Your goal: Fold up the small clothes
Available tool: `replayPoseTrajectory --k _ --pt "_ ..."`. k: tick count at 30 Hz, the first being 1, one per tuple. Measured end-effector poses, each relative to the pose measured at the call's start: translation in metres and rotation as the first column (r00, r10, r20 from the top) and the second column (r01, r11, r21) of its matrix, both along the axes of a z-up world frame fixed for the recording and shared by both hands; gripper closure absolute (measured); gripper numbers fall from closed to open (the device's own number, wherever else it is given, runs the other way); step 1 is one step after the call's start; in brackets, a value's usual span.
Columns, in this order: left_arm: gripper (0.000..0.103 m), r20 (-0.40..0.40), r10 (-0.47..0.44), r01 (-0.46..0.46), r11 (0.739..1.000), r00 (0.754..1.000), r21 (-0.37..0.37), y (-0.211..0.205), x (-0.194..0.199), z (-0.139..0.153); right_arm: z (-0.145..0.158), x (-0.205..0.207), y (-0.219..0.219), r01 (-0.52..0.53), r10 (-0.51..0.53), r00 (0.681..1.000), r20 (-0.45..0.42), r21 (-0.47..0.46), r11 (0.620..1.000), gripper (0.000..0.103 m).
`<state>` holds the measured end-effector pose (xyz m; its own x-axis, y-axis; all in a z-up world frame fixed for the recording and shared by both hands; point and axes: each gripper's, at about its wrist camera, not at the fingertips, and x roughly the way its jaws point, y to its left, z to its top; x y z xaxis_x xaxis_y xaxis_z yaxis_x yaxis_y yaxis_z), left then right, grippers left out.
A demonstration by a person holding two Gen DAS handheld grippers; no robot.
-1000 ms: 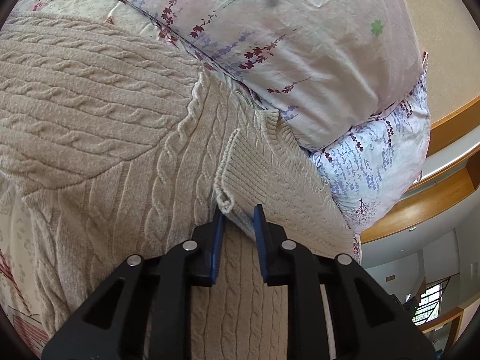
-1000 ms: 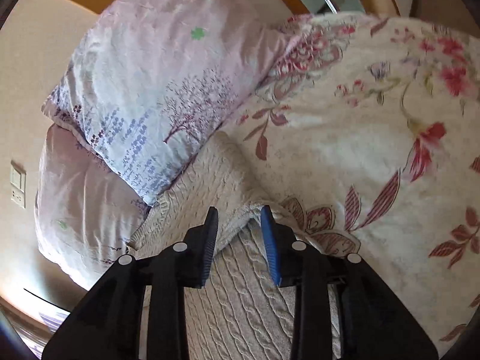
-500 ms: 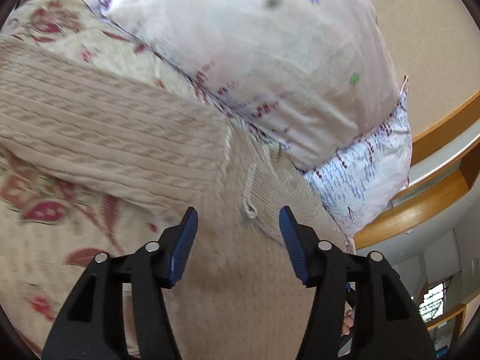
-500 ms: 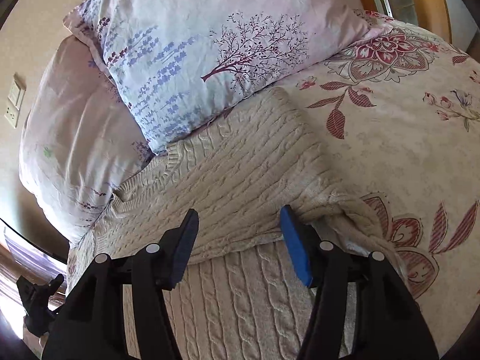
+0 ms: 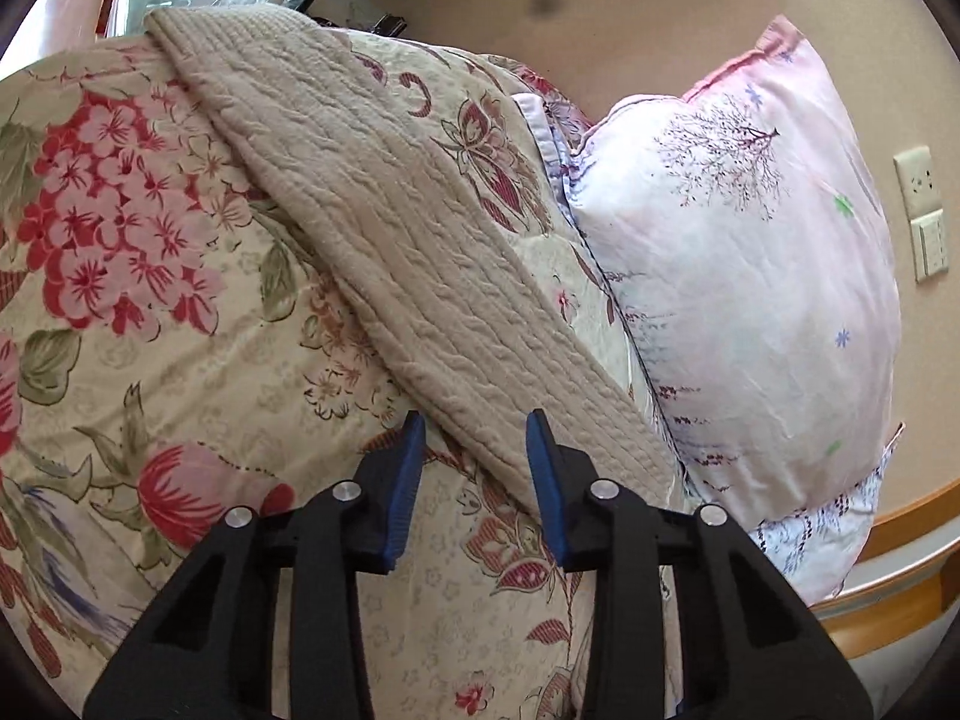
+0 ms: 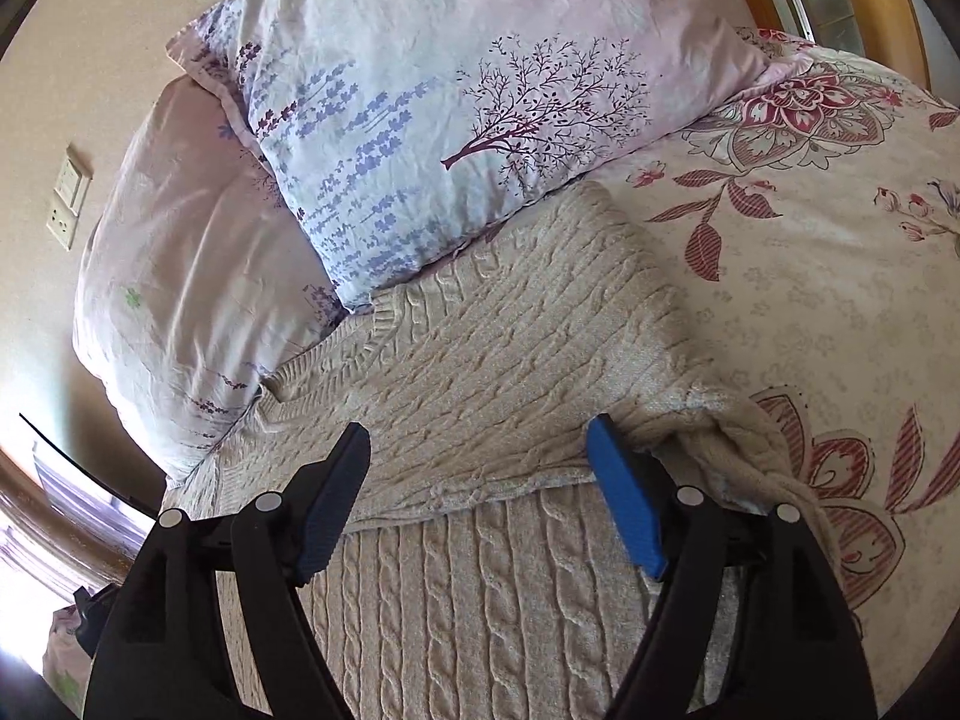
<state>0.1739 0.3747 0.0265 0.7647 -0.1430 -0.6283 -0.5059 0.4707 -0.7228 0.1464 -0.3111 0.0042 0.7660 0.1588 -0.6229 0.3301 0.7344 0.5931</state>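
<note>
Left tool (image 5: pixel 474 450) is part open and empty; I risk snagging the bedspread (image 5: pixel 180 360), since the sweater (image 5: pixel 420 276) sleeve edge lies just ahead of its tips. Right tool (image 6: pixel 480 468) is wide open and empty over the folded sweater (image 6: pixel 510 360); the fold could slip open.

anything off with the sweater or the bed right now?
Mostly fine. The cream cable-knit sweater lies folded on the floral bedspread, but its top edge is tucked under the tree-print pillow, and a bunched lump of knit sticks out on the right side. Both tongs are open, holding nothing.
</note>
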Motion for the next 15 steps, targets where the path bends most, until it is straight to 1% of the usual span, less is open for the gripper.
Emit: replayPoseTrajectory --k 4,8,10,12,15 --pt "0.077 0.014 0.036 -0.036 0.999 0.999 -0.023 0.006 0.007 -0.004 0.0 -0.002 -0.001 0.001 -0.001 1.0 0.008 0.009 1.0 0.027" --pt "0.093 0.014 0.059 -0.058 0.997 0.998 -0.044 0.012 0.012 -0.009 0.0 -0.003 -0.001 0.0 0.0 1.0 0.013 0.014 1.0 0.026" --pt "0.095 0.036 0.061 -0.059 0.997 0.997 -0.045 0.008 0.013 -0.005 0.0 -0.003 -0.002 -0.003 0.002 1.0 0.017 0.018 1.0 0.025" --pt "0.095 0.084 0.043 -0.041 0.999 0.996 -0.021 -0.001 0.017 0.008 0.001 -0.002 -0.002 -0.005 0.005 1.0 0.022 0.021 1.0 0.024" --pt "0.096 0.189 -0.021 0.029 0.999 0.982 -0.036 -0.021 0.026 0.033 0.0 -0.003 -0.002 -0.005 0.004 1.0 0.028 0.028 1.0 0.023"
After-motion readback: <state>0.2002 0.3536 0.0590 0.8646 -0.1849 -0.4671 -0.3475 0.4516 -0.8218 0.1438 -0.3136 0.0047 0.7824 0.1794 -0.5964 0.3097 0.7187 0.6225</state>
